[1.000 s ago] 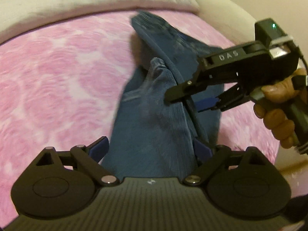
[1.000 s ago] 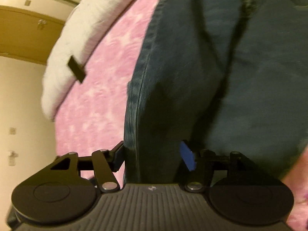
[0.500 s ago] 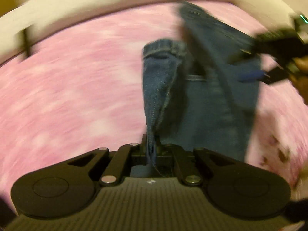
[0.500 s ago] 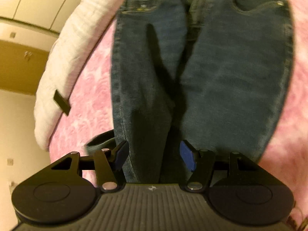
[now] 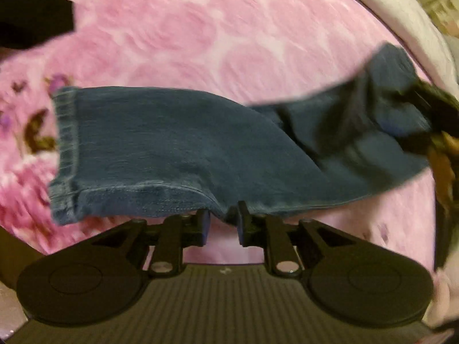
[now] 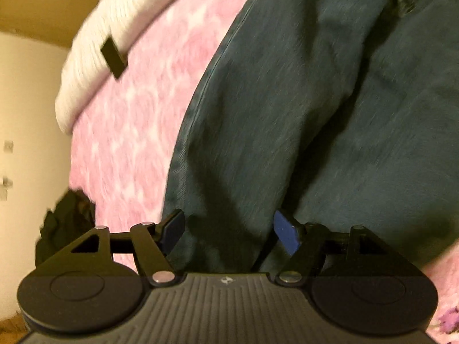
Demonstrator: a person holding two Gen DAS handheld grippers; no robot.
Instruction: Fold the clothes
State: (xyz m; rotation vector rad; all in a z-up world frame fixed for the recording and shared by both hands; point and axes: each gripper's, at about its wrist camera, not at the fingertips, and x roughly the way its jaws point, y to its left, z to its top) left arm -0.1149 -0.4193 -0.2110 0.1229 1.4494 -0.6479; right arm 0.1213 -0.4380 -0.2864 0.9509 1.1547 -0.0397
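Laying the jeans (image 5: 178,149) across the pink bedspread (image 5: 229,28) just ahead of our narrowly parted left gripper (image 5: 223,223), we should smooth the leg flat while our right gripper (image 6: 229,229) straddles denim, wide apart.

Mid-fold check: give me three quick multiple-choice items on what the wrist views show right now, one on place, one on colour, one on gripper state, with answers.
1. The jeans lie on:
A. a pink floral blanket
B. a wooden table
C. a tiled floor

2. The jeans are:
A. red
B. dark blue
C. white

3. The right gripper is:
A. shut with nothing between its fingers
B. out of its own camera's view
C. open, fingers apart over the denim

Answers:
1 A, the pink blanket surrounds the denim.
2 B, both views show blue denim.
3 C, a wide gap separates its fingers.
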